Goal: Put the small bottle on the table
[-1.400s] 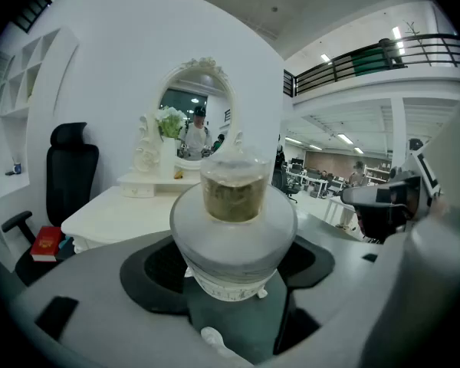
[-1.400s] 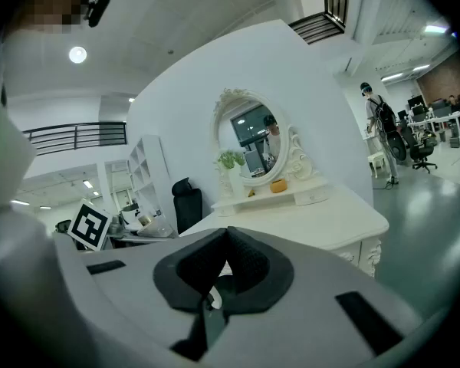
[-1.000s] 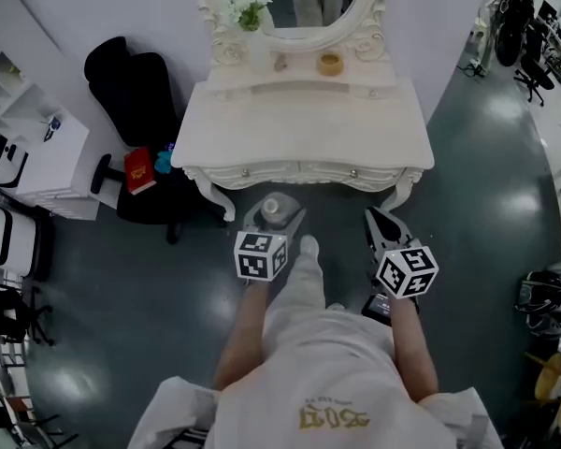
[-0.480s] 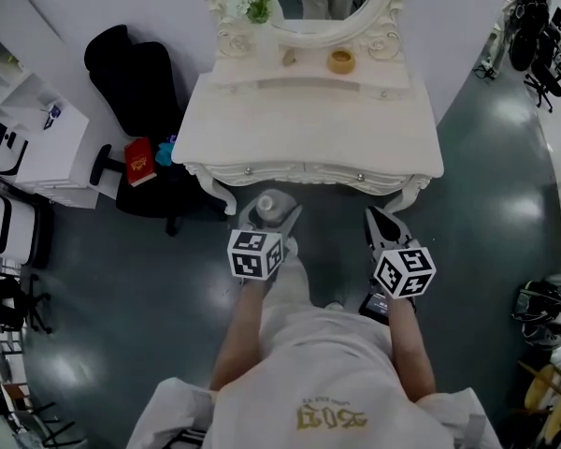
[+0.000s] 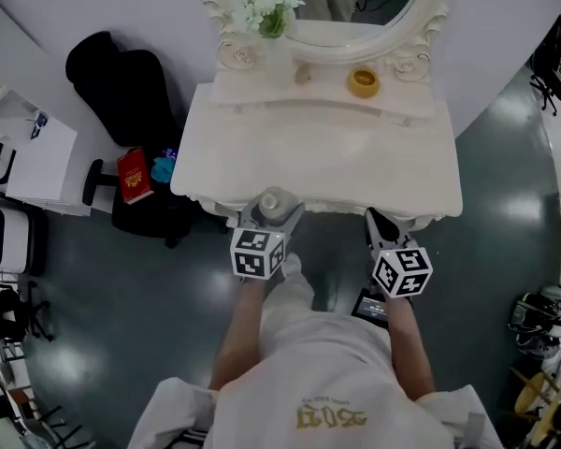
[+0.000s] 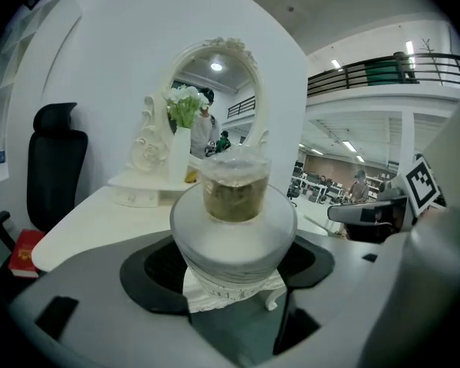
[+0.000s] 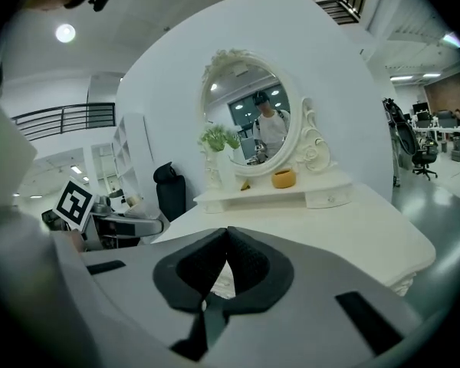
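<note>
A small white bottle (image 6: pixel 234 236) with a clear cap is clamped upright between the jaws of my left gripper (image 6: pixel 231 271). In the head view that bottle (image 5: pixel 272 205) and the left gripper (image 5: pixel 270 215) hover at the front edge of the white dressing table (image 5: pixel 318 148), left of its middle. My right gripper (image 5: pixel 381 224) is held level at the table's front right edge. Its jaws (image 7: pixel 225 265) are pressed together with nothing between them.
On the table's raised back shelf stand an oval mirror (image 5: pixel 341 7), a white vase of flowers (image 5: pixel 269 12) and a small yellow pot (image 5: pixel 363 82). A black office chair (image 5: pixel 122 82) and a red book (image 5: pixel 134 175) are left of the table.
The person has stepped closer to the table; both grippers now reach its front edge. The left gripper still holds the bottle and the right one stays shut.
</note>
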`<act>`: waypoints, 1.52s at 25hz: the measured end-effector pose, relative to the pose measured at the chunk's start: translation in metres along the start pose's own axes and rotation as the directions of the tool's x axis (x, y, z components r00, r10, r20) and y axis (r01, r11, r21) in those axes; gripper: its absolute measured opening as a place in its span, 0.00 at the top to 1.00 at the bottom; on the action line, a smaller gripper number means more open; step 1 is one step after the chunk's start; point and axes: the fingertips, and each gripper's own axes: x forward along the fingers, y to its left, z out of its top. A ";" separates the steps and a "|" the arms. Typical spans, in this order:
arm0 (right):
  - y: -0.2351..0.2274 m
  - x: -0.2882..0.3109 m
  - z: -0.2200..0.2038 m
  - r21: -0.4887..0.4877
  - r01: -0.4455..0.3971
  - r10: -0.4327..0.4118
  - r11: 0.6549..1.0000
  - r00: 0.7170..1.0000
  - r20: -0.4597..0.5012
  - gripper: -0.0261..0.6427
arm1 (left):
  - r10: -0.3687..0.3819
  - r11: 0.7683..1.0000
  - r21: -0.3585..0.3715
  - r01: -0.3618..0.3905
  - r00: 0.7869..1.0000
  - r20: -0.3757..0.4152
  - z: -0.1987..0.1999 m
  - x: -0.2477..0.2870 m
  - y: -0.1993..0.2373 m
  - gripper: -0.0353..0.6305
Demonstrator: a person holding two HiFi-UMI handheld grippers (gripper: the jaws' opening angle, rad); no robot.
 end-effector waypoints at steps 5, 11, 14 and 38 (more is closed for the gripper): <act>0.001 0.067 0.016 -0.002 0.018 -0.018 1.000 0.999 -0.028 0.94 | -0.015 1.000 0.015 0.015 0.999 -0.030 0.022 0.033 0.052 0.43; 0.007 0.123 0.029 0.013 0.035 -0.035 0.999 0.999 -0.029 0.94 | -0.047 0.998 0.027 0.049 0.998 -0.050 0.038 0.061 0.097 0.43; 0.008 0.142 0.032 0.016 0.051 -0.050 0.999 0.998 -0.027 0.94 | -0.071 0.997 0.031 0.073 0.996 -0.054 0.043 0.070 0.111 0.43; -0.031 0.142 0.040 0.071 0.157 -0.158 0.985 0.987 0.003 0.94 | -0.147 0.986 0.069 0.154 0.985 -0.091 0.054 0.118 0.108 0.43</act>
